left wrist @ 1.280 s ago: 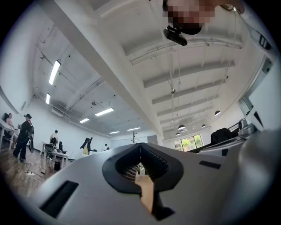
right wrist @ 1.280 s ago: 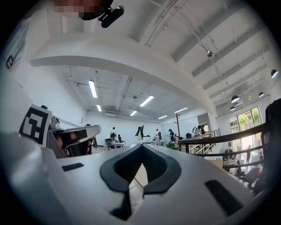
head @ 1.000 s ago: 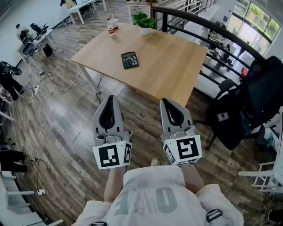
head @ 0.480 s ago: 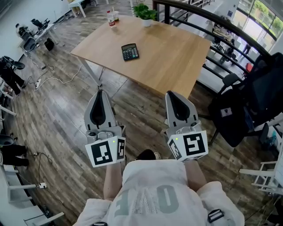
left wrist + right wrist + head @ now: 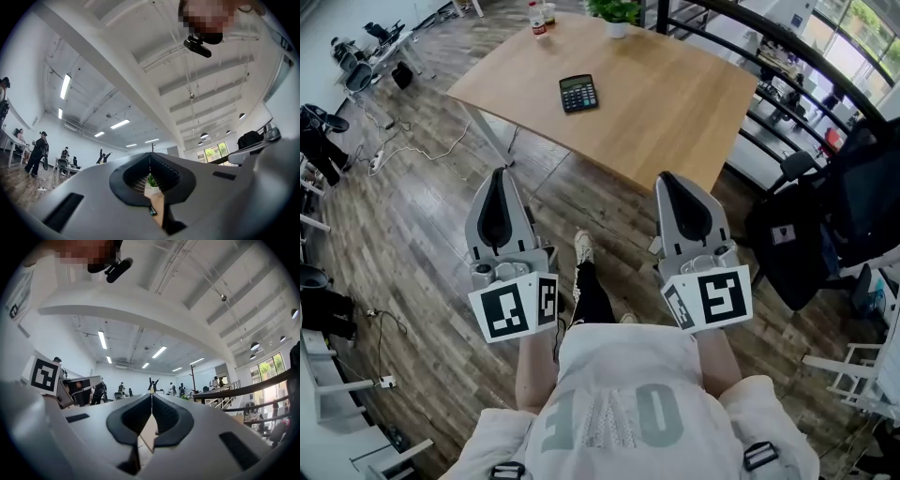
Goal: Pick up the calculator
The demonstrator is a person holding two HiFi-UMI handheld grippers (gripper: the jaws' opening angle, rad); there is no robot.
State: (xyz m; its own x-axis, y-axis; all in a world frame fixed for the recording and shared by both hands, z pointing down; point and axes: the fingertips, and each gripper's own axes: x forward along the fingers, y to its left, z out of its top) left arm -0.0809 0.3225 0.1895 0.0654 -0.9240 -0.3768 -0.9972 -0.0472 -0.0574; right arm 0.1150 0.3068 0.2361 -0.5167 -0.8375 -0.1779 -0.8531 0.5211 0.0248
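The black calculator (image 5: 578, 93) lies flat on the wooden table (image 5: 675, 112), towards its left half. Both grippers hang over the floor short of the table's near edge, well apart from the calculator. My left gripper (image 5: 497, 178) is shut with nothing in it, and so is my right gripper (image 5: 675, 180). In the left gripper view the shut jaws (image 5: 150, 157) point upward; a sliver of the calculator (image 5: 152, 210) and table shows below them. The right gripper (image 5: 152, 397) also shows its jaws meeting, empty.
A potted plant (image 5: 616, 11) and a bottle (image 5: 536, 19) stand at the table's far edge. A black office chair with a bag (image 5: 825, 225) is at the right, beside a railing (image 5: 787, 56). The person's shoe (image 5: 583, 251) is between the grippers. Cables lie on the floor at left.
Both grippers have spread further apart in the head view, the left one going left. A leg and shoe have stepped forward between them. The table and calculator sit higher in the frame.
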